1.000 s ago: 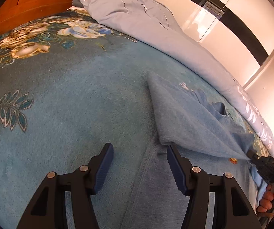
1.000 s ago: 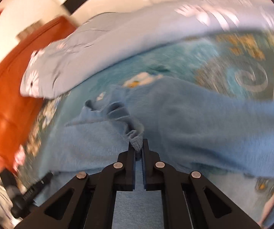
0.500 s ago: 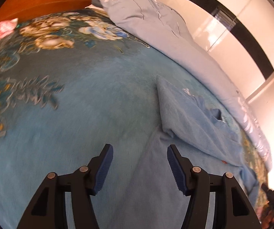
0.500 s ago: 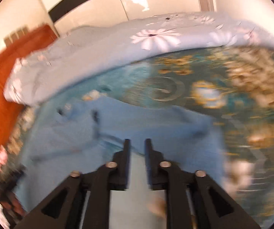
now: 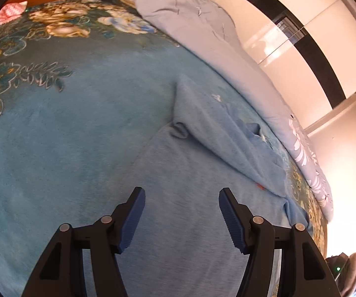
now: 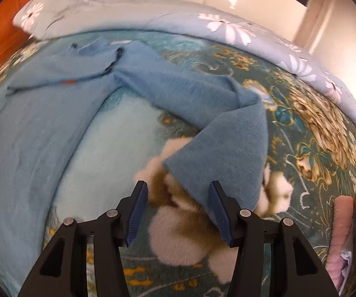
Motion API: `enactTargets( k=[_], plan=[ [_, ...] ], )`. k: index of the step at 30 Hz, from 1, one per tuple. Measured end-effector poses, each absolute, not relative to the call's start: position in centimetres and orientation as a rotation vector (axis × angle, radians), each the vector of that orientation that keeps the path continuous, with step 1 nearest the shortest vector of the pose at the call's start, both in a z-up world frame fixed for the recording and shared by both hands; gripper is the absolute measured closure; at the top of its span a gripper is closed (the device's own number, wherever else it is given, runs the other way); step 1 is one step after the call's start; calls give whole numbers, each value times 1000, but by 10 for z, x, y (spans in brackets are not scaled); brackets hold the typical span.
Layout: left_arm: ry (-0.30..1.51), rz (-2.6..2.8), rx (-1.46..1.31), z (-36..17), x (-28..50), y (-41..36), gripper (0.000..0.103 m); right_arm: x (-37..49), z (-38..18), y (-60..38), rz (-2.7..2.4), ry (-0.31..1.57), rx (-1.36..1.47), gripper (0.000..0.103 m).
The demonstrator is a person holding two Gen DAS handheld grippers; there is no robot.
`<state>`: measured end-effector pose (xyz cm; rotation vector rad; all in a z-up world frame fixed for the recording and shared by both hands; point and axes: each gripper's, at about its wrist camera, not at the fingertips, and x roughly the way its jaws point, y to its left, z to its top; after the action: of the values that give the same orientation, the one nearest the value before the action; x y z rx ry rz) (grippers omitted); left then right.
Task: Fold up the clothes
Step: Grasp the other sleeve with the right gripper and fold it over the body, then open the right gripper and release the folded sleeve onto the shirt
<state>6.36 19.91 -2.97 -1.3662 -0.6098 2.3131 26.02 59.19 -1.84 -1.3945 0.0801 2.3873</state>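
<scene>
Blanket: teal plush with gold and white flowers, spread over the bed; everything else is placed against it.
Quilt: pale grey-blue with white daisies, bunched along the blanket's far edge.
Garment: light blue knit top lying on the blanket, body flat, one sleeve folded across its chest. A second ago that sleeve end was pinched up in the right claw; now it rests on the body.
Other sleeve: stretched out sideways over the blanket's flower print, cuff end just ahead of the right claw.
Left gripper: jaws parted and empty, hovering over the garment's lower body; a second ago it sat at the garment's edge, half over bare blanket.
Right gripper: clamped on the folded sleeve a second ago, now let go and widening; the outstretched sleeve's cuff lies partly between the fingers, pads not pressing it.
Pink cloth: rolled, at the blanket's near right edge.
</scene>
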Motion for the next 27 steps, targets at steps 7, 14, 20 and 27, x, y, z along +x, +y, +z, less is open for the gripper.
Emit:
enactTargets(
  k=[7,14,20,27],
  plan=[
    [-721,2236,-1380,-28,56,214,37,260,-11,623,2247,294,-1321,100],
    [-776,2202,-1293,-24,49,211,32,276,73,647,2402,768,-1081,101],
    [-926,2148,-1396,-51,41,179,32,239,152,630,2492,862,-990,100],
    [-1071,2139,-1359,-55,38,143,31,146,175,559,2622,722,-1098,100]
  ],
)
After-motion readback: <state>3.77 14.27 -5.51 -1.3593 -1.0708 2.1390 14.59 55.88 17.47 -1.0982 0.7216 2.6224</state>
